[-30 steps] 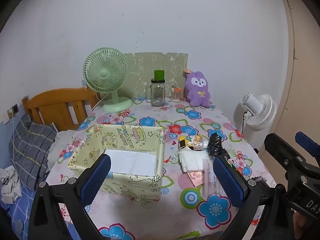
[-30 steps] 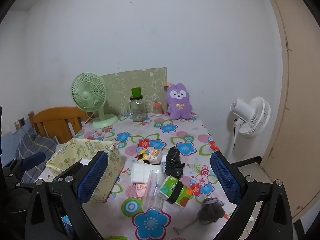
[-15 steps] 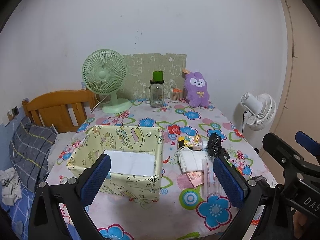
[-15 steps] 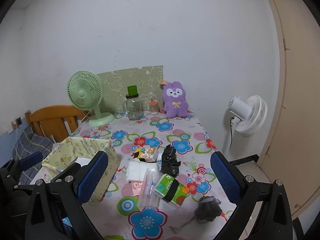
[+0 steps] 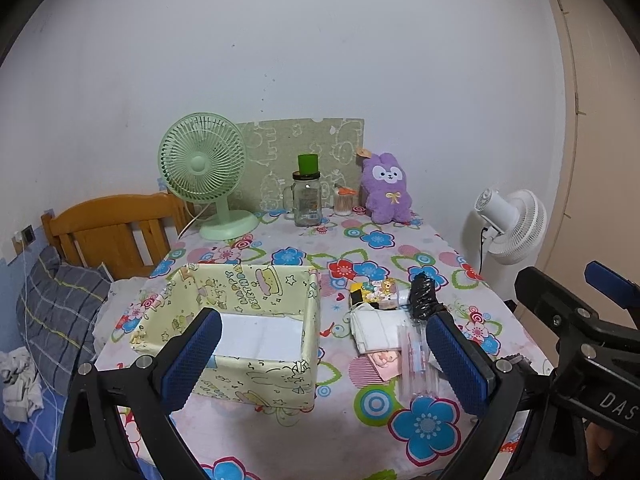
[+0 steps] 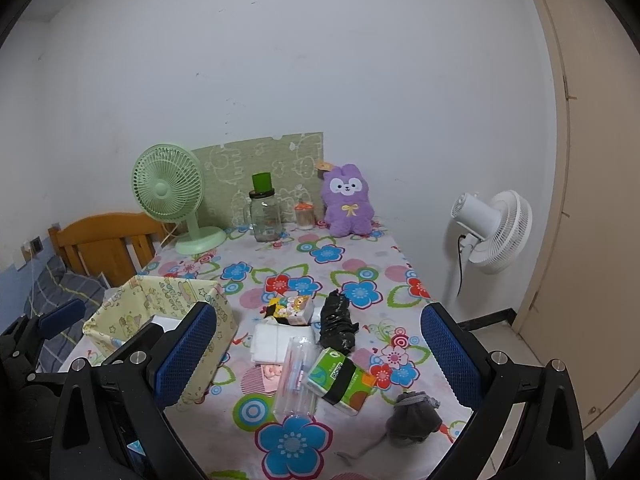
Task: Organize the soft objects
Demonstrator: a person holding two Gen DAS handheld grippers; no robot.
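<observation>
A pale yellow fabric box (image 5: 240,328) (image 6: 160,312) sits on the flowered table, white bottom showing. Right of it lies a pile: white folded cloth (image 5: 376,332) (image 6: 276,338), black crumpled bag (image 5: 424,298) (image 6: 338,322), cartoon-print pack (image 6: 290,308), clear plastic packet (image 6: 296,376), green tissue pack (image 6: 340,376), grey pouch (image 6: 414,420). A purple plush rabbit (image 5: 386,188) (image 6: 348,200) stands at the back. My left gripper (image 5: 320,360) hovers open above the near table edge, holding nothing. My right gripper (image 6: 316,356) is open too, above the pile.
A green desk fan (image 5: 204,172), a glass jar with green lid (image 5: 307,196) and a small jar (image 6: 305,216) line the back by a green board. A white floor fan (image 6: 494,232) stands right of the table. A wooden bed frame (image 5: 112,228) with bedding is on the left.
Both cameras have drifted slightly back and up, so the table sits a little lower in view. Nothing on the table has moved; both grippers stay open.
</observation>
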